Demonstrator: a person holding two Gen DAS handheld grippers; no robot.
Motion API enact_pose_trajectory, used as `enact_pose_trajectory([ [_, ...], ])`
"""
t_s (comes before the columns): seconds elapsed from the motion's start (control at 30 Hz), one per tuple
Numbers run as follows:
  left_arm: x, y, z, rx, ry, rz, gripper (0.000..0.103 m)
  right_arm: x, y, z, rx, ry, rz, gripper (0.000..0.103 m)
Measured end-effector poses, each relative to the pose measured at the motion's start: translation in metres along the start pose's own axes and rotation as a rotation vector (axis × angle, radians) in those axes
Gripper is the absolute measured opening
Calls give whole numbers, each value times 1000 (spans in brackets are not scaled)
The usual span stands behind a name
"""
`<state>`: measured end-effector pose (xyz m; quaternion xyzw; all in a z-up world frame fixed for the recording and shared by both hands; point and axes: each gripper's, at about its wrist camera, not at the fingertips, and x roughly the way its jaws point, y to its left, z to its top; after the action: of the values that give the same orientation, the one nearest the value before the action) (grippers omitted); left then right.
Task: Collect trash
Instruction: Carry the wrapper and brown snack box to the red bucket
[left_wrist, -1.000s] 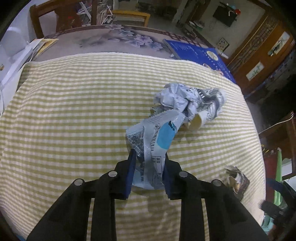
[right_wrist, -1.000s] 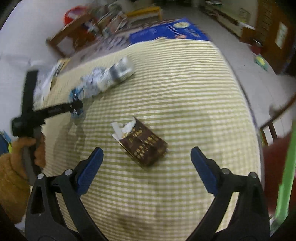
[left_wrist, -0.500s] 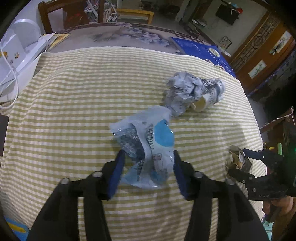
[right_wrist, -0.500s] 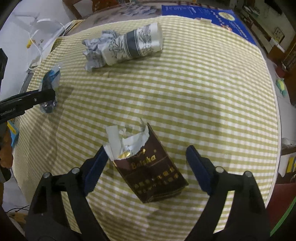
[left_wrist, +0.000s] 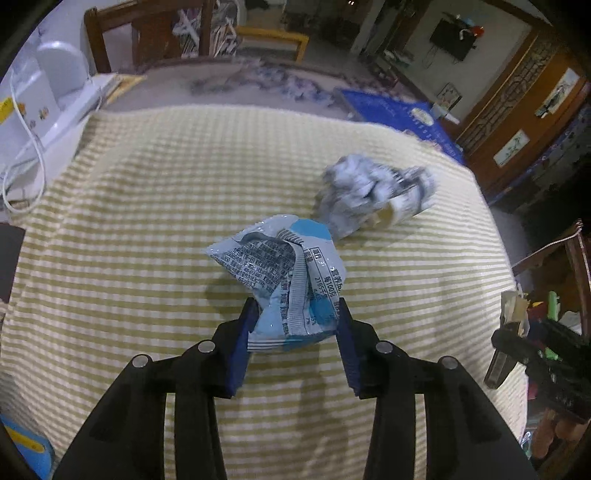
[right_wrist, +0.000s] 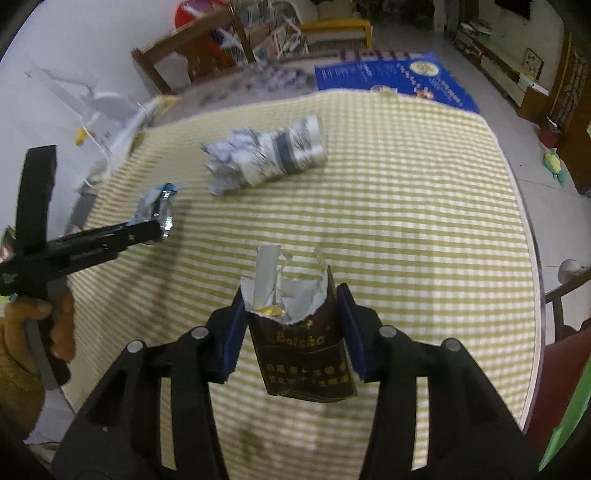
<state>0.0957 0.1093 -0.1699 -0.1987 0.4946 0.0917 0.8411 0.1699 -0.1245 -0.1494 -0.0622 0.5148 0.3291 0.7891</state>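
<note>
My left gripper (left_wrist: 295, 314) is shut on a crumpled blue and white snack wrapper (left_wrist: 284, 273) and holds it above the checked tablecloth (left_wrist: 147, 229). My right gripper (right_wrist: 291, 306) is shut on a torn brown cigarette pack (right_wrist: 303, 347) with white and gold paper sticking out of its top, lifted off the cloth. A crumpled paper ball beside a patterned paper cup (right_wrist: 280, 151) lies on its side further back on the cloth; it also shows in the left wrist view (left_wrist: 373, 192). The left gripper with its wrapper shows at the left of the right wrist view (right_wrist: 155, 221).
A white appliance with a cord (left_wrist: 44, 96) stands off the cloth at the far left. A blue mat (right_wrist: 391, 77) lies at the far right end of the table. Wooden chairs (right_wrist: 192, 55) stand behind. The table edge (right_wrist: 532, 258) curves close on the right.
My right gripper has closed on the cigarette pack and lifted it. My left gripper has tightened again on the wrapper and raised it off the cloth.
</note>
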Motion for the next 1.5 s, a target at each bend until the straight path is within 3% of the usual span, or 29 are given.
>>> enact_pose_trajectory([
  [0.3,-41,-44,-12,82,-63,-84,39,-65,6,-21,68,-142,-14,46],
  [0.67,-70,-100,-31,202,-100,-174,39,-130,-6,-58,144,-275,-100,46],
  [1.03,-87,-138,-47,289,-112,-225,39,-163,-18,-83,208,-344,-150,46],
  [1.5,-97,-164,-55,344,-136,-220,39,-174,-33,-98,254,-361,-170,46],
])
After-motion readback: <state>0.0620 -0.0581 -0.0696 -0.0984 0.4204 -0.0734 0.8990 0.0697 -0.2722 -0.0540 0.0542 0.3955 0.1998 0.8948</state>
